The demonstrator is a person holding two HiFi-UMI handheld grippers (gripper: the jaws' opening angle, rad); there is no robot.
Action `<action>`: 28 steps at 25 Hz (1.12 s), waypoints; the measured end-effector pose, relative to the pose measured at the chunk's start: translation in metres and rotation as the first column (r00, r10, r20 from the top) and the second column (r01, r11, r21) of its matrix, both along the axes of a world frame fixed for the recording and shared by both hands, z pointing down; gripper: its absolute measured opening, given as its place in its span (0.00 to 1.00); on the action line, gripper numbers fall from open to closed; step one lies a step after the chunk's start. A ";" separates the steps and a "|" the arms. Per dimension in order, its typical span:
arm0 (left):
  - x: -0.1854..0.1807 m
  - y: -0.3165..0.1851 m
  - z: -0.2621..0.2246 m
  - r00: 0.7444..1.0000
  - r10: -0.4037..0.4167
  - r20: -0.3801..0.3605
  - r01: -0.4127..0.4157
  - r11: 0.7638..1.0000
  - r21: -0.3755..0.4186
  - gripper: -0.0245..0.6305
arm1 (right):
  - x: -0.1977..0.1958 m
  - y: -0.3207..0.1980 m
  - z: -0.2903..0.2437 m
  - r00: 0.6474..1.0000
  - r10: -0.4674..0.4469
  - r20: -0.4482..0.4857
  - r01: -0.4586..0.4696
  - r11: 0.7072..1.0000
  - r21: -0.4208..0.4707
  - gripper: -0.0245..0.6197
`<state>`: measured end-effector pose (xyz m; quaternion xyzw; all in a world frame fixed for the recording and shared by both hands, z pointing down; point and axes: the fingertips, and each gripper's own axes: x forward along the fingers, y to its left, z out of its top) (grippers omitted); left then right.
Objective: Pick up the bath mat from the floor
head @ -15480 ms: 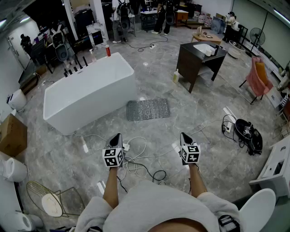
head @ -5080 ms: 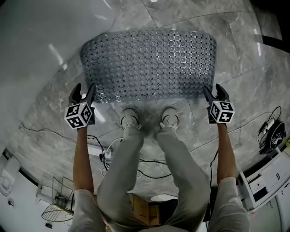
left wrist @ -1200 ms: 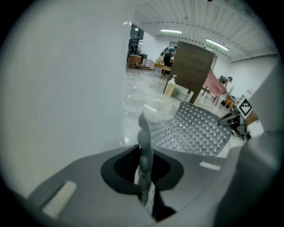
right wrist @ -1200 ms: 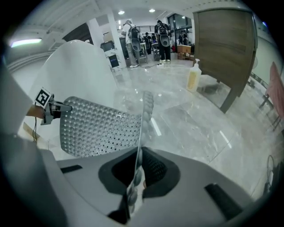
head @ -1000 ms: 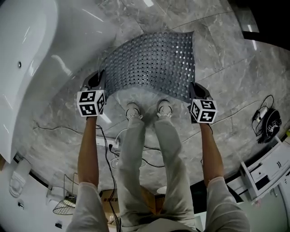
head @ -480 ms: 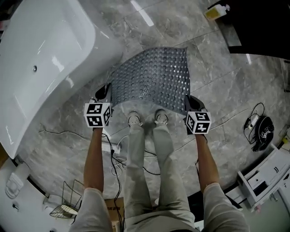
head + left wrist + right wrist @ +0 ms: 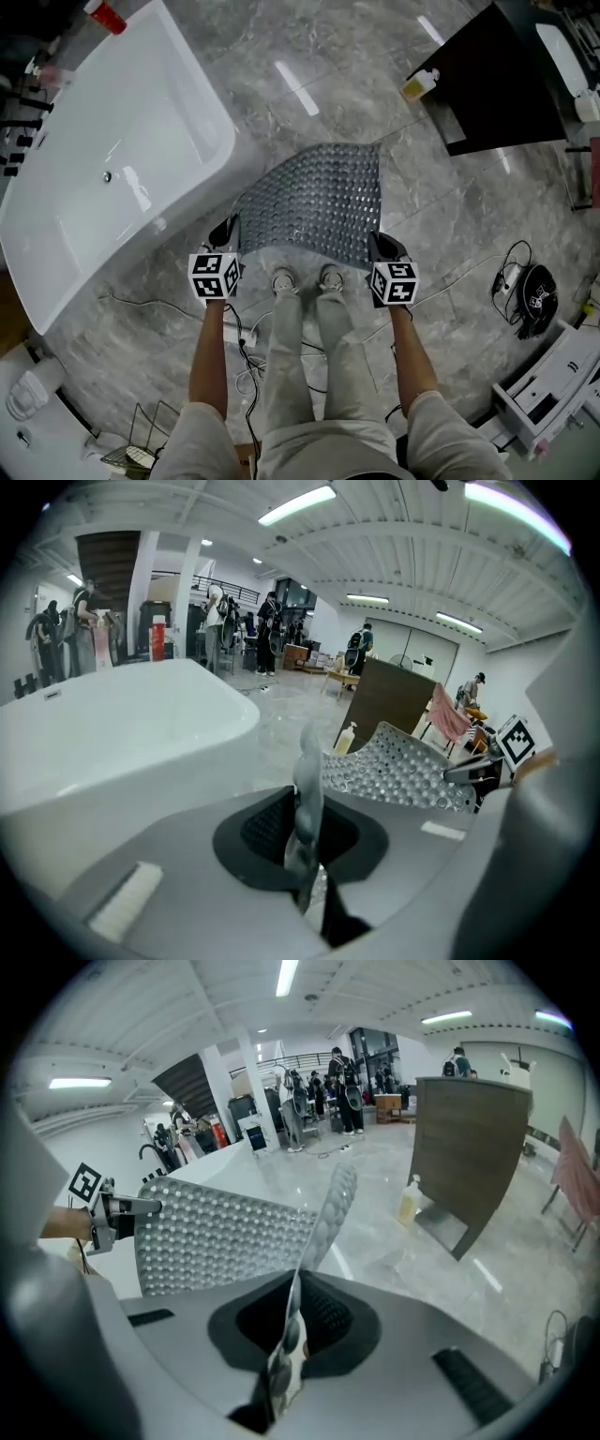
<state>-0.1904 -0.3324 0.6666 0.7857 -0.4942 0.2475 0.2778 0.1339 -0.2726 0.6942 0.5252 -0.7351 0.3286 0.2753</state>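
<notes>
Down at the left, the white tub point(image 7: 159, 122) is sitting with only its drain showing in the bottom, and a red can point(image 7: 106, 16) is standing at its far rim. Across the floor point(image 7: 450, 225), a dark bench point(image 7: 487, 84) is carrying a white basin point(image 7: 561, 42), with a pale bottle point(image 7: 421, 84) standing upright just beside its corner.

Now the mat point(image 7: 314, 202): it is hanging between the two grippers, near edge up off the floor and above the person's shoes point(image 7: 284, 279). Its long axis is running across, from one gripper to the other, and its short sides are pointing away toward the bench. Whether the far edge is touching the floor, I cannot tell.

It is looking grey and see-through, covered in rows of round bumps and small holes, and sagging a little along the held edge.

The left gripper point(image 7: 228, 232) is pinching the near left corner, fingers clamped tight on the thin sheet. The right gripper point(image 7: 378, 244) is doing the same at the near right corner, with the mat's edge curling up out of its fingers.
</notes>
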 end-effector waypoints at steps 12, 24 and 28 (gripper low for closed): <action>0.004 -0.002 -0.144 0.999 -0.020 -0.034 0.024 0.994 0.102 0.07 | -0.014 -0.006 -0.148 1.000 -0.008 0.028 0.004 0.993 0.119 0.07; 0.022 -0.016 -0.271 0.998 0.003 -0.056 0.009 0.977 0.215 0.07 | -0.008 -0.025 -0.271 0.999 -0.009 0.045 -0.002 0.970 0.244 0.07; 0.025 -0.016 -0.306 0.998 0.010 -0.056 0.004 0.969 0.247 0.07 | -0.007 -0.025 -0.304 0.999 -0.009 0.050 -0.005 0.960 0.279 0.07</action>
